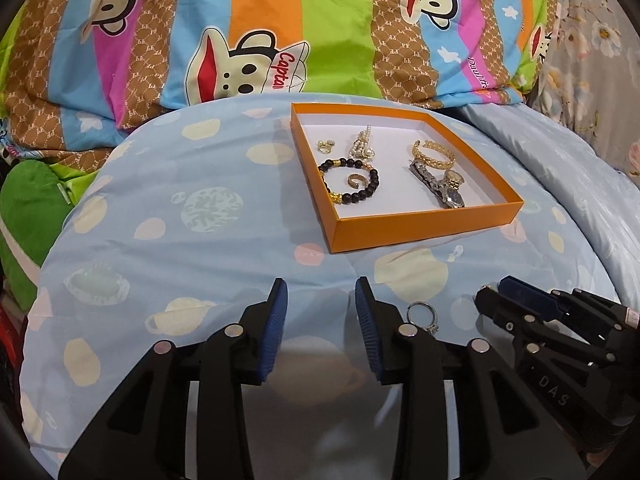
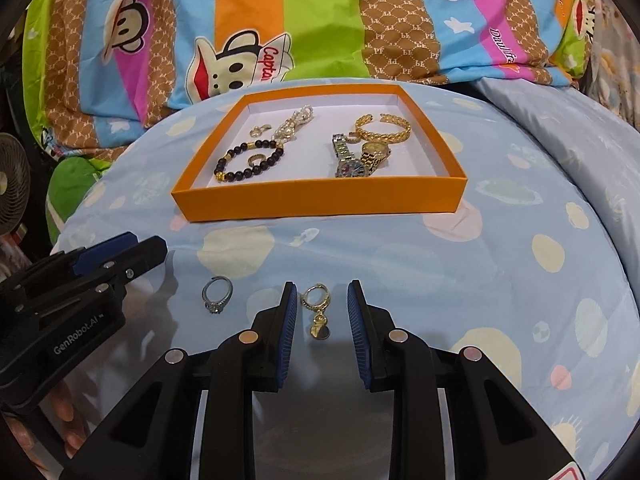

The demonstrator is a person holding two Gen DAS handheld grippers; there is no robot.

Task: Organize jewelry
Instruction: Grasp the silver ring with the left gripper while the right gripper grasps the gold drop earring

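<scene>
With our right gripper (image 2: 322,308) open astride the gold earring (image 2: 316,311) on the bedspread (image 2: 400,264), near the orange box (image 2: 320,198)'s front wall, and our left gripper (image 1: 321,304) open and empty, we risk pinching cloth or flicking the earring aside.

Matt card box (image 2: 320,200), shiny, probably metal ring (image 2: 217,294).

Bright, even light — soft shadows, fisheye-bent dark corners.
</scene>
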